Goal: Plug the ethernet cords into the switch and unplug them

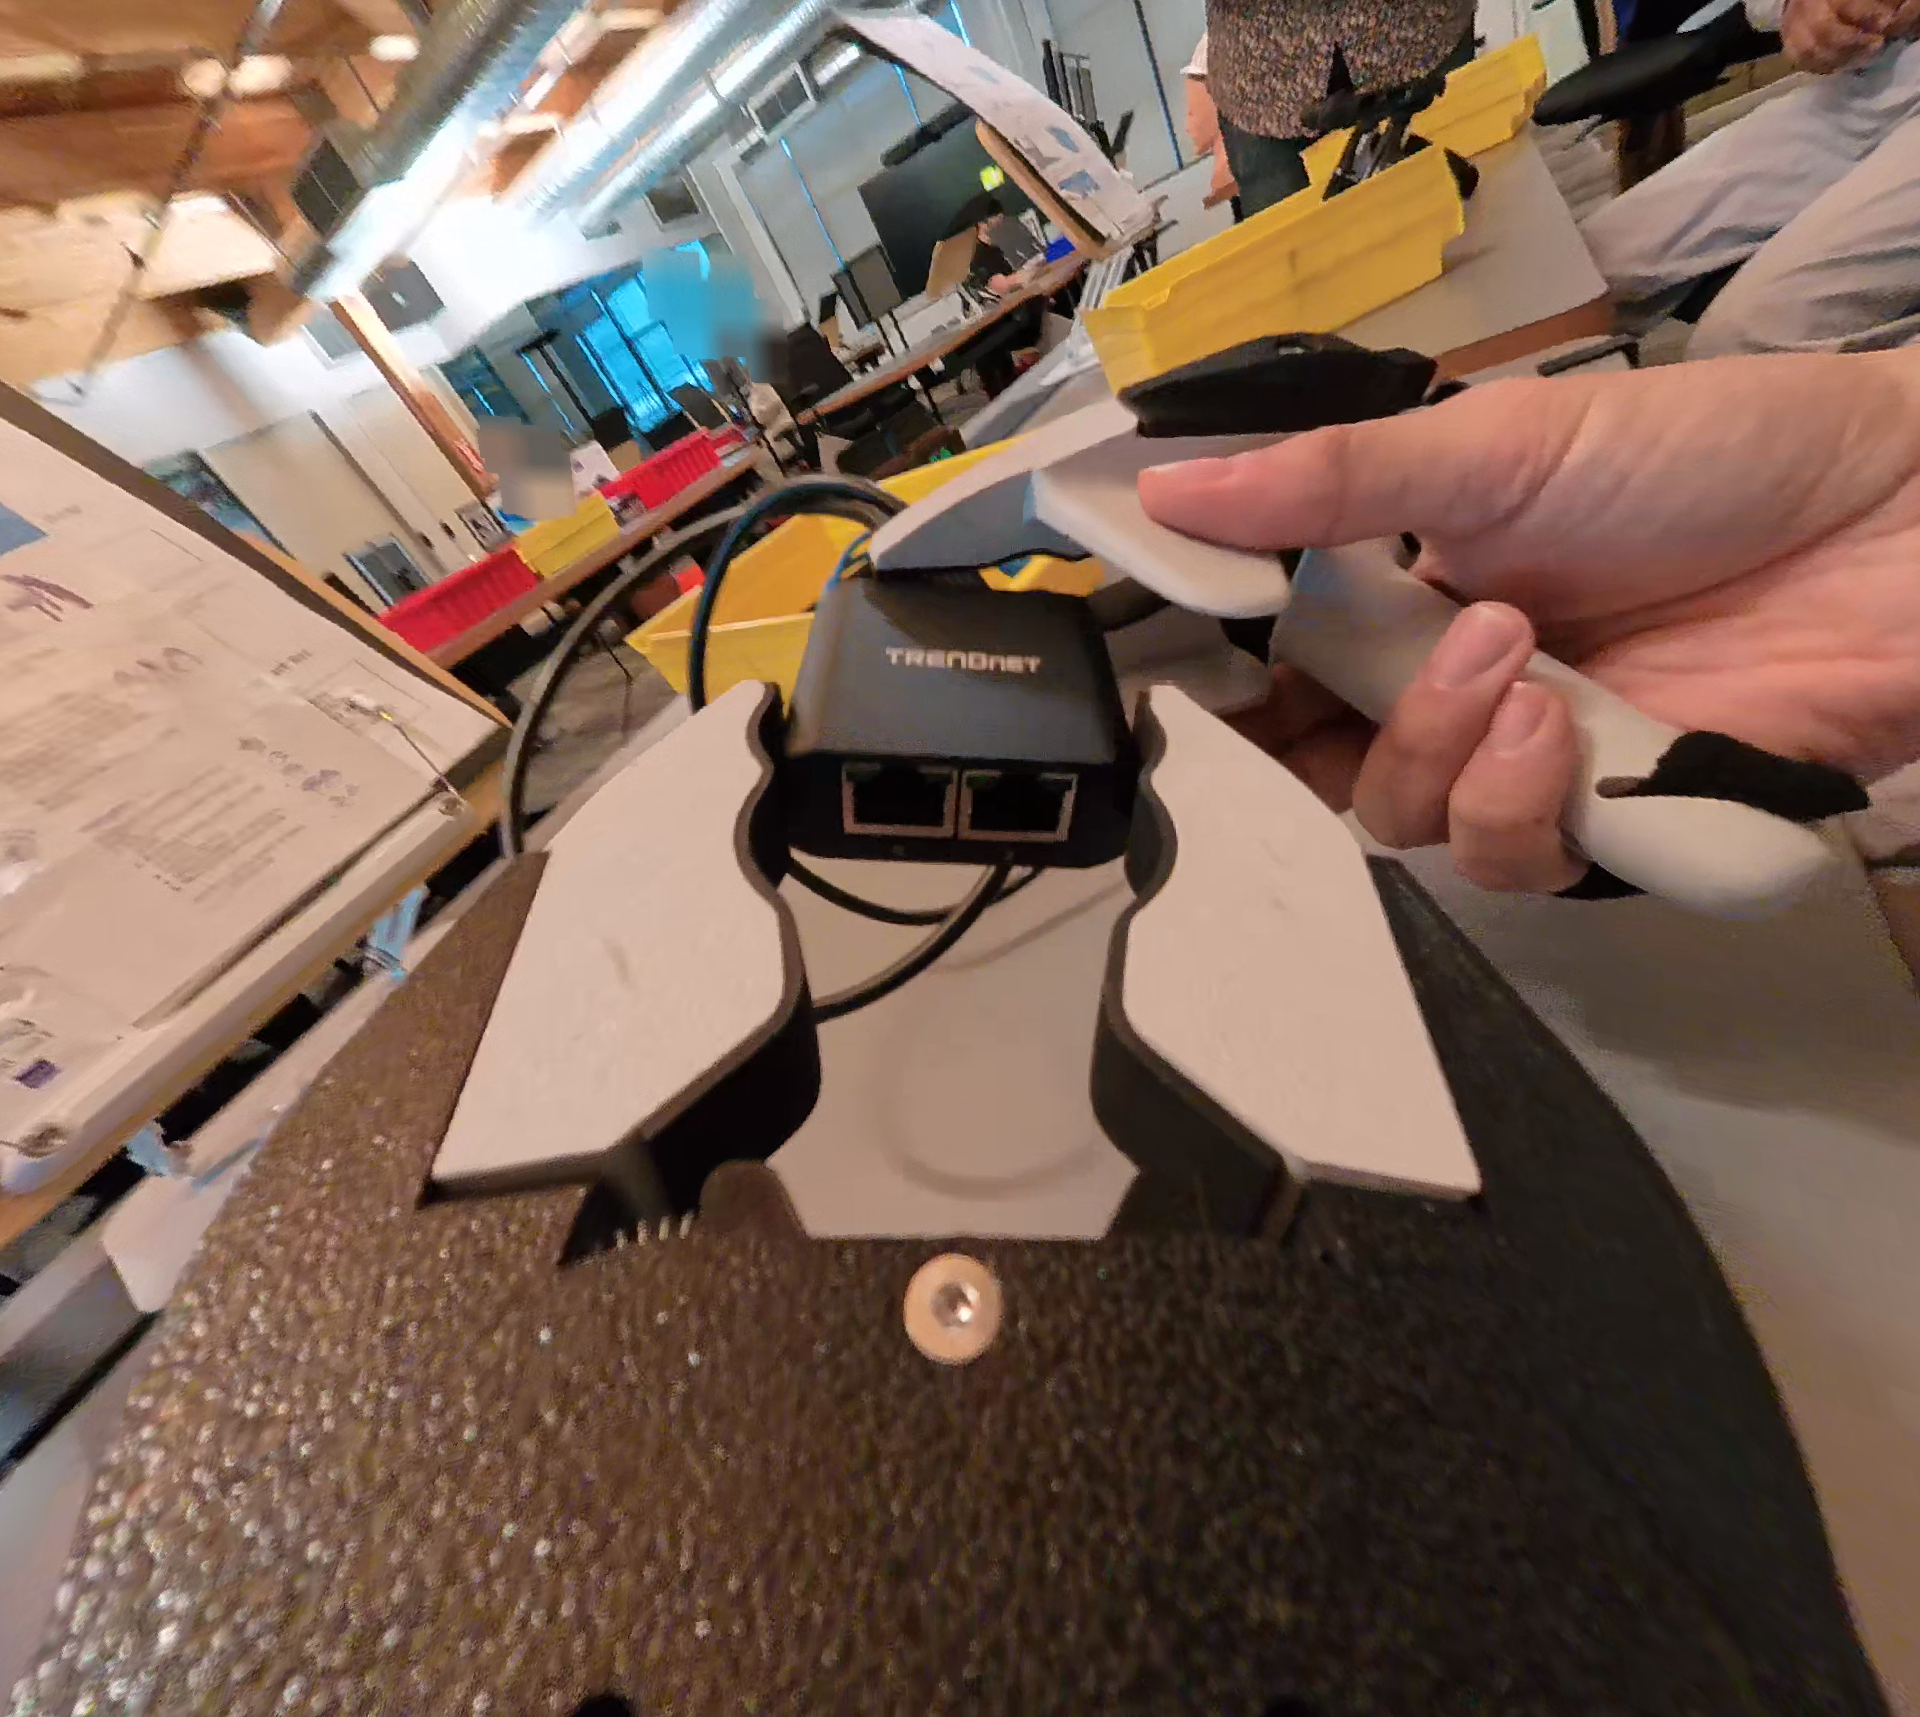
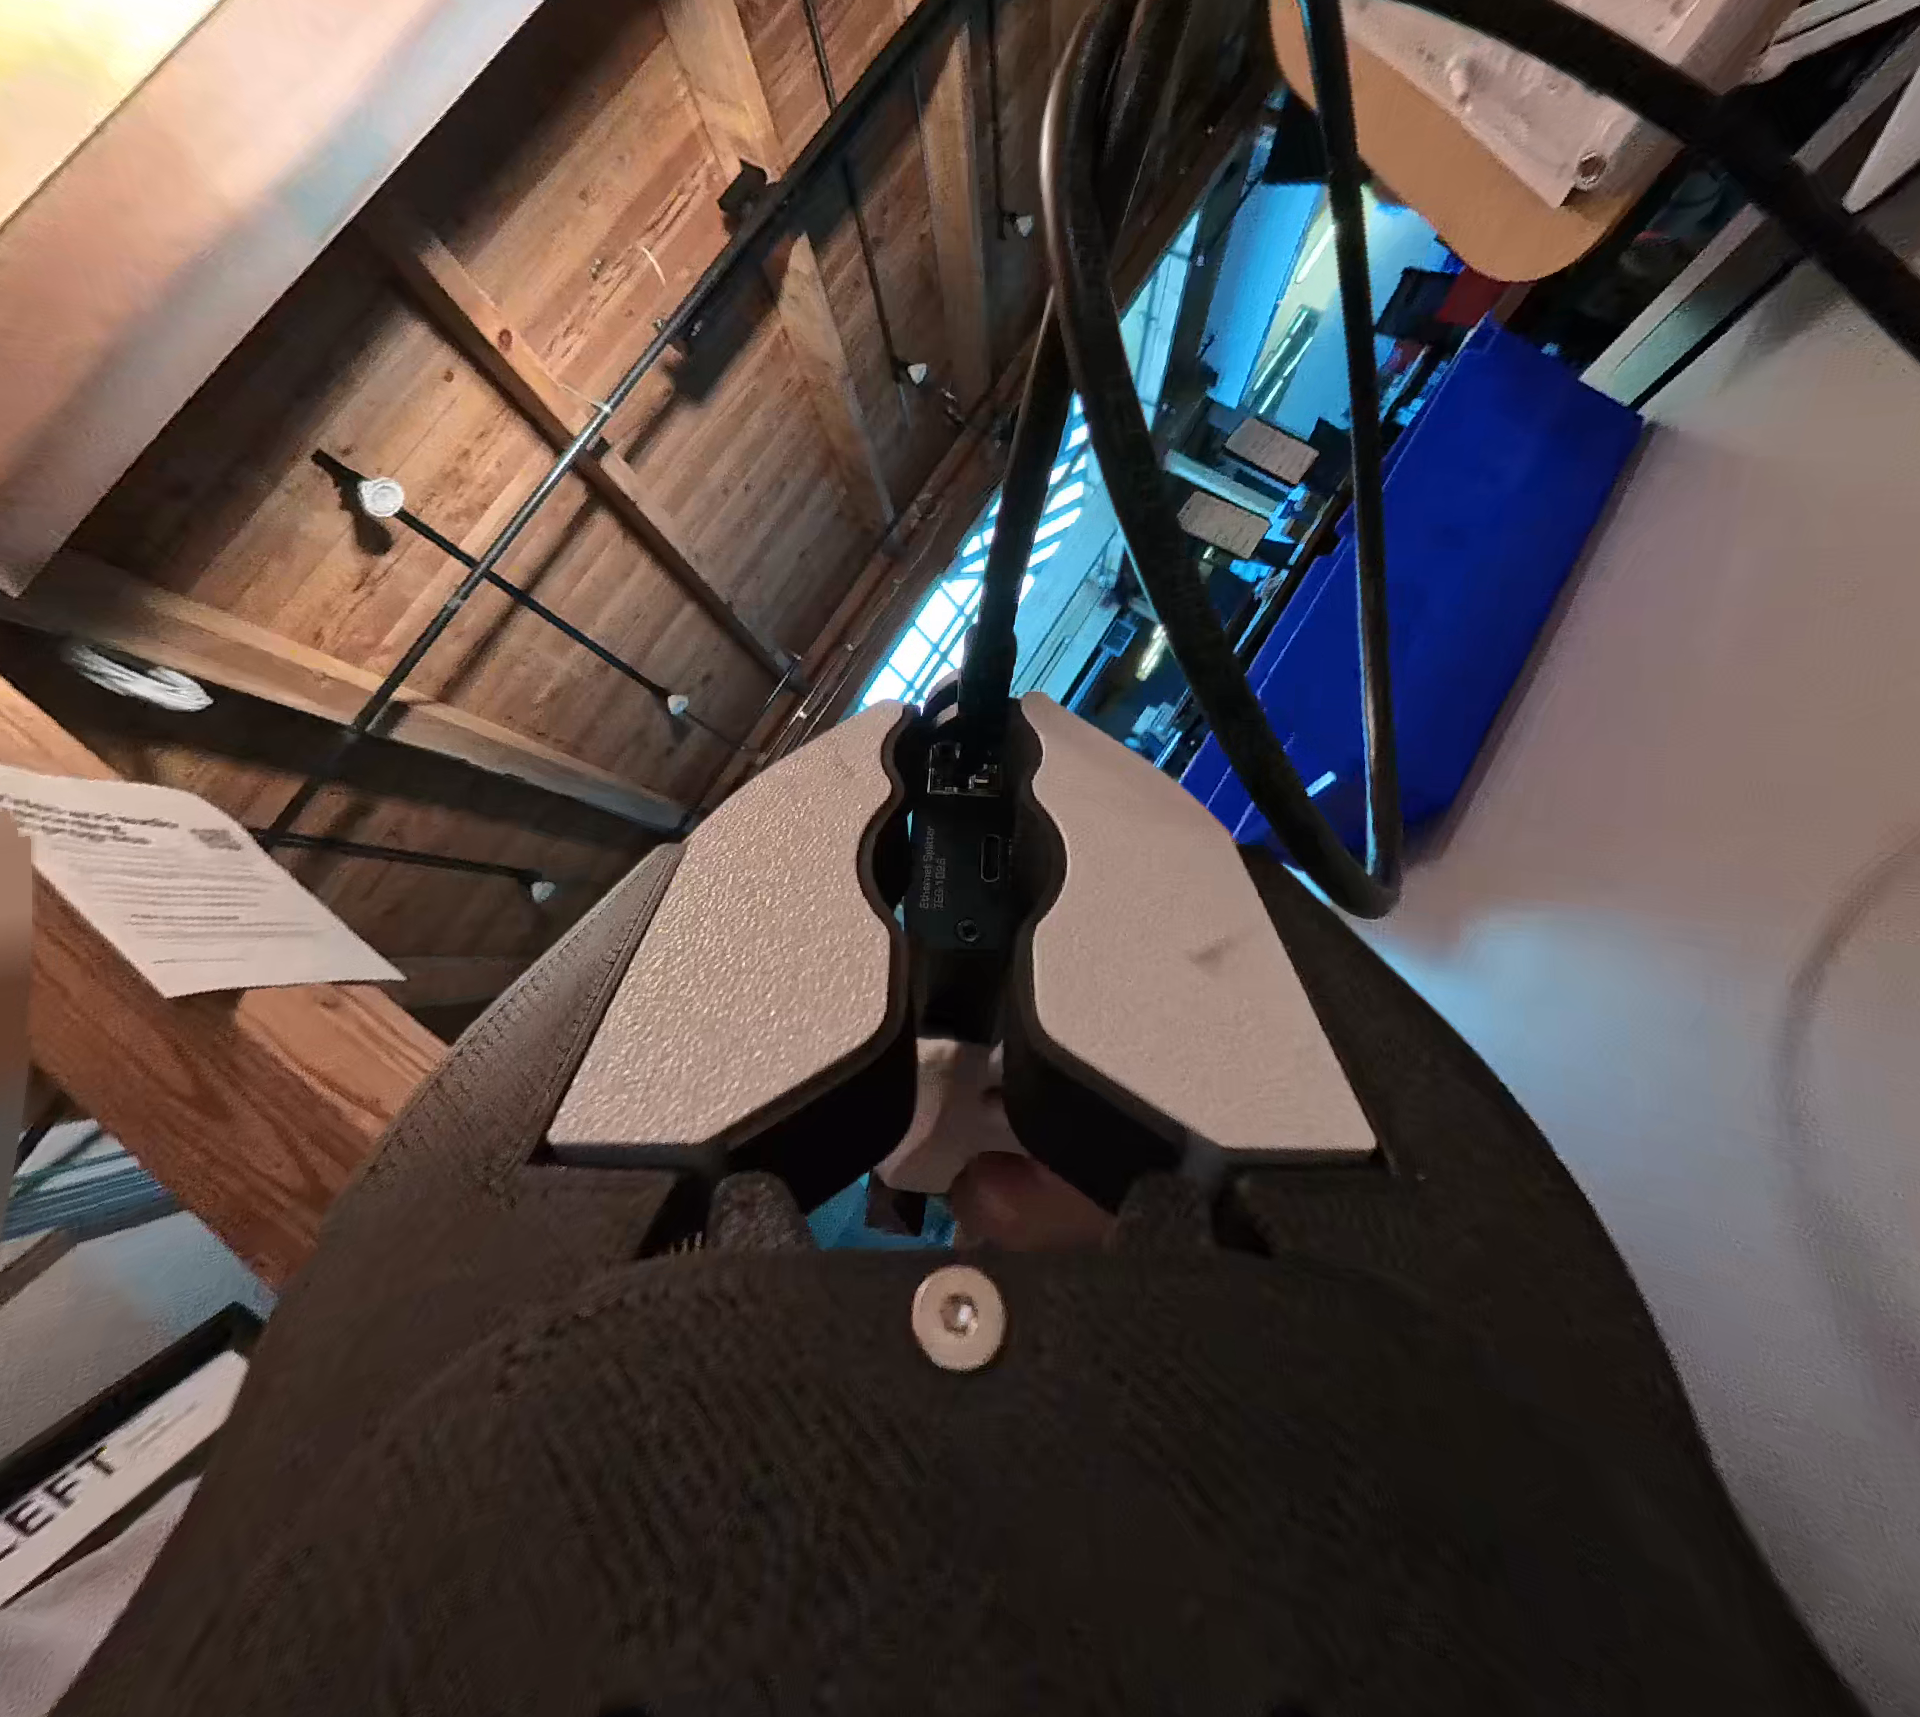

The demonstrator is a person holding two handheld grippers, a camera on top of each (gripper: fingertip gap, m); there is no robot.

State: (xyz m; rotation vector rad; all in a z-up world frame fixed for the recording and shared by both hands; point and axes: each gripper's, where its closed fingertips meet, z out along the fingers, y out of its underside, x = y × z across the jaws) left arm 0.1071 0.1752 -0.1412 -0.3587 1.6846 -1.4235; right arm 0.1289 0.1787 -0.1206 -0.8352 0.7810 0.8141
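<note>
Left wrist view: my left gripper (image 1: 951,784) has its jaws spread either side of the black switch (image 1: 956,722), both front ports empty; the right gripper (image 1: 1081,545), held in a hand (image 1: 1621,618), crowds it from above, w/ yellow bins (image 1: 1288,265) behind. Right wrist view: my right gripper (image 2: 961,794) is clamped on the switch (image 2: 966,857), one black cord (image 2: 987,607) plugged in, its loop crossing in front of a blue bin (image 2: 1455,587).

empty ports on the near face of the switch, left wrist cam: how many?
2. Both sit side by side on the switch's near face: left port and right port, each empty. Ports on its far side, where cables loop up, are hidden from this view.
</note>
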